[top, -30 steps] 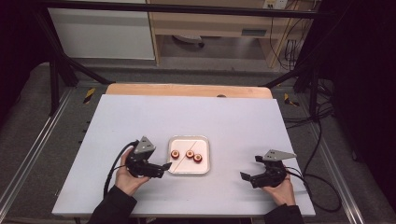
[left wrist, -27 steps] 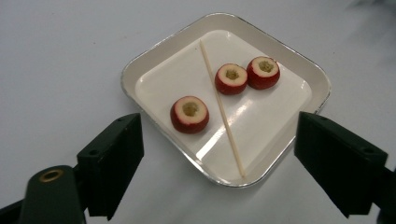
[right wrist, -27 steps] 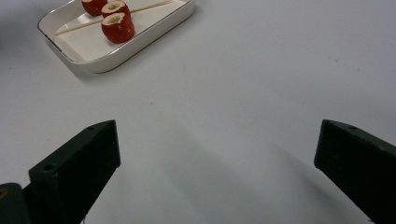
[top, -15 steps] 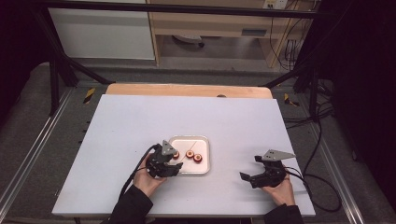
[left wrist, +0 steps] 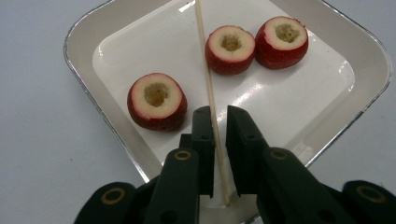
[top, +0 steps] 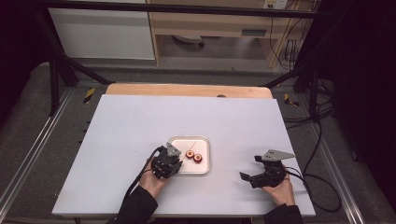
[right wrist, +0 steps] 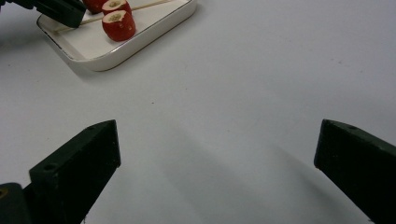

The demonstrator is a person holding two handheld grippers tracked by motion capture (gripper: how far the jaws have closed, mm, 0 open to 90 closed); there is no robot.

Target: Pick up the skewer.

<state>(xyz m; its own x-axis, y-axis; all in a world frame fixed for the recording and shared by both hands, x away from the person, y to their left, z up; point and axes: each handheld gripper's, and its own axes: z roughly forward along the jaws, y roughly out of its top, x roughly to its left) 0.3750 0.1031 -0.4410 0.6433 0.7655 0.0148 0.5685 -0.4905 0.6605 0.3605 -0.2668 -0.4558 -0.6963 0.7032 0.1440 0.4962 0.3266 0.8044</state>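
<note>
My left tool (left wrist: 215, 122) has just been closing on the skewer (left wrist: 208, 79) lying in the tray (left wrist: 88, 74); I should lift it level, clear of the fruit pieces (left wrist: 157, 100). Right tool (right wrist: 217, 154) rests apart.

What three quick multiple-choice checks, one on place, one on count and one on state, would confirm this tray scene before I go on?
1. Where does the wooden skewer lie?
A. in the white tray
B. on the bare table
C. on the wooden board

2. How many cored red fruits are in the tray?
A. two
B. three
C. five

3. How do the jaws of the left gripper stand?
A. spread wide over the table
B. closed on a fruit
C. drawn close on either side of the skewer

Answers:
1 A, the left gripper view shows the stick running across the tray floor.
2 B, that view shows one fruit left of the skewer and two right.
3 C, the jaws have just been closing, with the skewer between them.
</note>
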